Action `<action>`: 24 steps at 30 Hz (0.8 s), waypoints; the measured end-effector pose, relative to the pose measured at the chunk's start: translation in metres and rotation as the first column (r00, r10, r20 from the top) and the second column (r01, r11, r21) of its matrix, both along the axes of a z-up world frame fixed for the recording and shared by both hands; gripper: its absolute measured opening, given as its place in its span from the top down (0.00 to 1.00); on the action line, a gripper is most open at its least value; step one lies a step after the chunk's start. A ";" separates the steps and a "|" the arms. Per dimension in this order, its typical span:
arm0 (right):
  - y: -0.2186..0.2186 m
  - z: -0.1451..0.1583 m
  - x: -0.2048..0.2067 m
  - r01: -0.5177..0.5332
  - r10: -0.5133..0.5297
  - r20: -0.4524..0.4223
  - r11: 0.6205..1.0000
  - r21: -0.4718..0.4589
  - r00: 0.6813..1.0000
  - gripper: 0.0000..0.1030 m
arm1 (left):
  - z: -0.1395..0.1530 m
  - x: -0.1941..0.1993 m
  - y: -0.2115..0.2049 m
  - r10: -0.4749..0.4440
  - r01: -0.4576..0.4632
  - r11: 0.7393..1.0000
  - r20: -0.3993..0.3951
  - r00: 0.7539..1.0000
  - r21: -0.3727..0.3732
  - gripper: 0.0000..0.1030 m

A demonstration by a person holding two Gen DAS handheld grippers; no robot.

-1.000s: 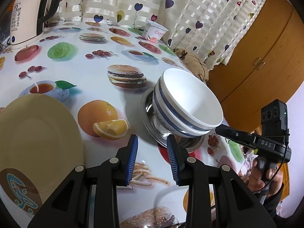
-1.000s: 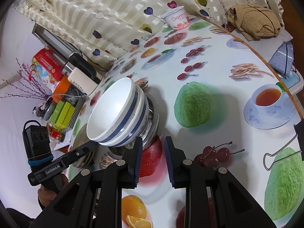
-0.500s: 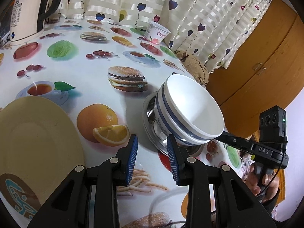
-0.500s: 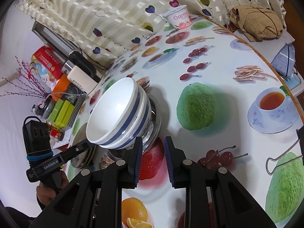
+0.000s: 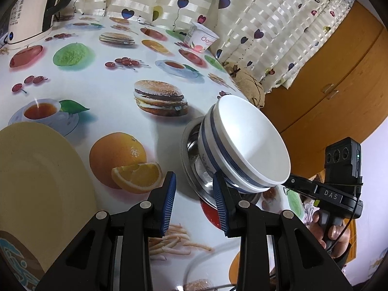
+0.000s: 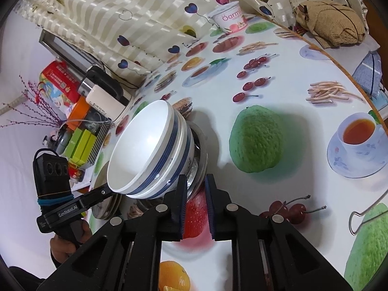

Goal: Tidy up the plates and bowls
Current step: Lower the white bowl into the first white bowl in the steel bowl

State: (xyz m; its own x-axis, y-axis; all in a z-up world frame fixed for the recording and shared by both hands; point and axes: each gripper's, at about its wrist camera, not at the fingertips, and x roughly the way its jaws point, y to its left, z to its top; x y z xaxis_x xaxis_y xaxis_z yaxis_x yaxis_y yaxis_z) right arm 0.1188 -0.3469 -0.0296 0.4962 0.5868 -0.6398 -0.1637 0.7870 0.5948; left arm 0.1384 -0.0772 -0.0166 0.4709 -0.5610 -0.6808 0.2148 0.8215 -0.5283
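On the worktop (image 5: 101, 92), covered with a cloth printed with fruit, burgers and teacups, two white bowls with blue bands (image 5: 245, 145) sit nested in a shallow steel dish (image 5: 194, 169), the stack tipped toward the right hand-held gripper's side. In the left wrist view this stack lies at about 2 o'clock from the left hand-held gripper (image 5: 194, 203), whose blue pads stand a little apart with nothing between them; its right finger reaches the near rim of the steel dish, though whether it touches is unclear. A pale yellow plate (image 5: 41, 194) lies at 9 o'clock, near the left edge.

In the right wrist view the right hand-held gripper (image 6: 196, 206) has just been closing its jaws. Its pads stand close together on either side of the steel dish's near rim (image 6: 197, 177); whether they press on it cannot be told. The bowls (image 6: 150, 150) rise at 11 o'clock.

A yoghurt cup (image 6: 229, 18) stands at 12 o'clock by the heart-patterned curtain (image 6: 101, 7), and an electric kettle (image 5: 26, 7) sits at 10 o'clock in the left wrist view.
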 end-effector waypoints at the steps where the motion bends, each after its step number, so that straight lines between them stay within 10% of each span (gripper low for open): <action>1: 0.000 -0.001 0.002 0.000 0.000 -0.005 1.000 0.002 1.000 0.86 | -0.001 0.001 0.001 0.002 -0.002 1.000 -0.004 1.000 -0.002 0.68; 24: -0.002 -0.010 0.014 -0.009 0.011 -0.039 0.999 0.053 0.999 0.92 | -0.013 0.015 0.002 -0.011 0.009 0.998 -0.030 0.999 -0.067 0.86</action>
State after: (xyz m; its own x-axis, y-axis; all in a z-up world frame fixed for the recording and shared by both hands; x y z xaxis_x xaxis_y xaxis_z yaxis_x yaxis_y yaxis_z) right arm 0.1330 -0.3484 -0.0395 0.4654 0.6252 -0.6265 -0.1474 0.7527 0.6417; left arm 0.1529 -0.0753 -0.0292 0.4446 -0.6102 -0.6557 0.2055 0.7821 -0.5883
